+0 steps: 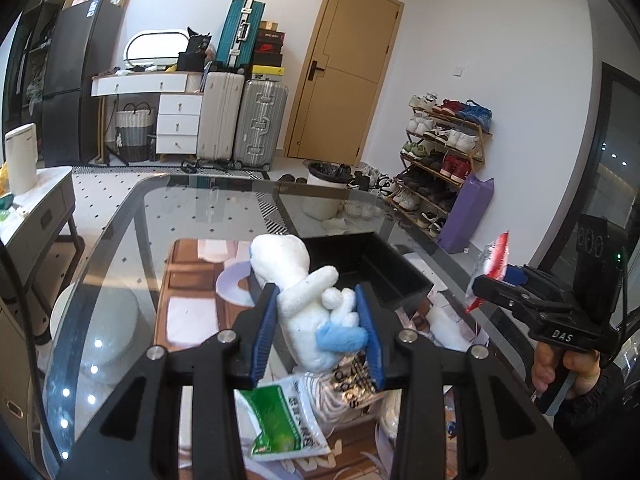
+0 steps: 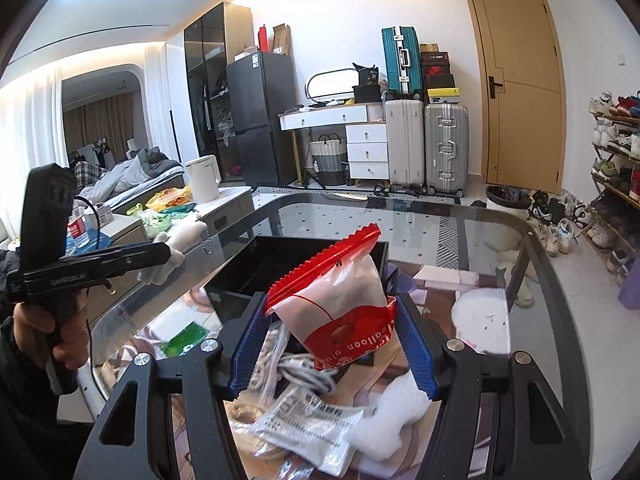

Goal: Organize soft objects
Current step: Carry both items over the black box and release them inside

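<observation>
White plush toy (image 1: pixel 316 312) is pinched in the left gripper (image 1: pixel 318 332), a red-topped bag (image 2: pixel 340 300) in the right gripper (image 2: pixel 332 344), both held just short of the black bin (image 1: pixel 372 268) (it looks empty). Packets (image 2: pixel 308 428) and cord (image 2: pixel 296 372) wait on the glass table (image 1: pixel 120 248).

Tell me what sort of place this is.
Most likely a lived-in home, a studio-style room: a loaded shoe rack by the door, stacked suitcases near a fridge, and a bed further back.
</observation>
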A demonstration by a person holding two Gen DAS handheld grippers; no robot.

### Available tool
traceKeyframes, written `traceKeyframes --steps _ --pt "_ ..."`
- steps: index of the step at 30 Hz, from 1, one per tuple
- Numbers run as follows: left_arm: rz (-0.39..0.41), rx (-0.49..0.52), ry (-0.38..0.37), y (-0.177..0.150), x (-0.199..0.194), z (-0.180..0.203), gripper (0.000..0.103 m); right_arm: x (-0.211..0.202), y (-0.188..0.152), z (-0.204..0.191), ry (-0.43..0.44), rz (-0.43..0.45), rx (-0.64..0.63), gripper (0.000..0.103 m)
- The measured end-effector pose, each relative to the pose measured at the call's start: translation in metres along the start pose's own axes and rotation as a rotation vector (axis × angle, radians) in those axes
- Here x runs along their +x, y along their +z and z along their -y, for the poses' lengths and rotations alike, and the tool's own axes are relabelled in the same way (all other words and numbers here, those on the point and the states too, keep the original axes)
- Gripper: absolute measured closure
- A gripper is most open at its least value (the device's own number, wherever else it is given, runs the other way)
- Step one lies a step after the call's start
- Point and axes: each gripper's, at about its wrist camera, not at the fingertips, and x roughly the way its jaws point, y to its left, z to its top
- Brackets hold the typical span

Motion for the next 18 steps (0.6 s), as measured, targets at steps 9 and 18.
traceKeyframes --steps 9,18 --pt "0.011 0.038 -0.020 0.021 0.019 0.011 0.065 0.016 0.022 0.000 -0.011 -0.004 -0.021 0.039" --pt "-0.020 0.091 0.014 0.023 0.052 0.025 0.065 0.044 0.030 -0.001 0.003 -0.045 -0.021 0.039"
